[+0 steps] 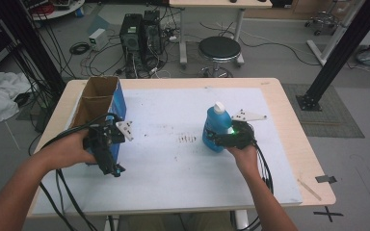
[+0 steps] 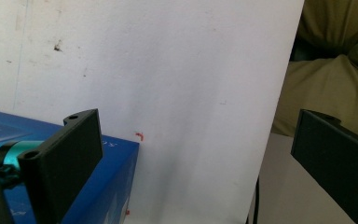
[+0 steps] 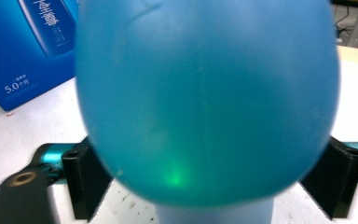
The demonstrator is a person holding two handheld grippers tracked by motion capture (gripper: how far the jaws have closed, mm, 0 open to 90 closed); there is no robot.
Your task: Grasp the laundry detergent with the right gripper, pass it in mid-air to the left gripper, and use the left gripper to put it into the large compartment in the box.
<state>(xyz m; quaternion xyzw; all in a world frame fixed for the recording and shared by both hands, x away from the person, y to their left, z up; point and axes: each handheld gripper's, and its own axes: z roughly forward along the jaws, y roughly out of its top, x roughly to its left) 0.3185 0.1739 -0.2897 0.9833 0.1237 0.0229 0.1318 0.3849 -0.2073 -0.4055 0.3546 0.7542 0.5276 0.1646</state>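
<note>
A blue bottle (image 1: 217, 126) with a white cap stands upright on the white mat (image 1: 173, 173), right of centre. My right gripper (image 1: 215, 138) reaches in from the near side, and its jaws sit against both flanks of the bottle (image 3: 205, 93), low on its body. At the left an open blue cardboard box (image 1: 99, 98) stands on the mat. My left gripper (image 1: 113, 168) is at the box's near end, pointing back toward the person. In the left gripper view its jaws (image 2: 198, 121) stand wide apart with nothing between them, and one jaw hangs over the box's corner (image 2: 116, 177).
The box (image 3: 23, 42) also lies beyond the bottle in the right gripper view. A strip of tape (image 1: 326, 179) and a thin stick (image 1: 309, 188) lie at the table's front right. Behind the table are a black stool (image 1: 219, 49) and computer towers (image 1: 139, 33).
</note>
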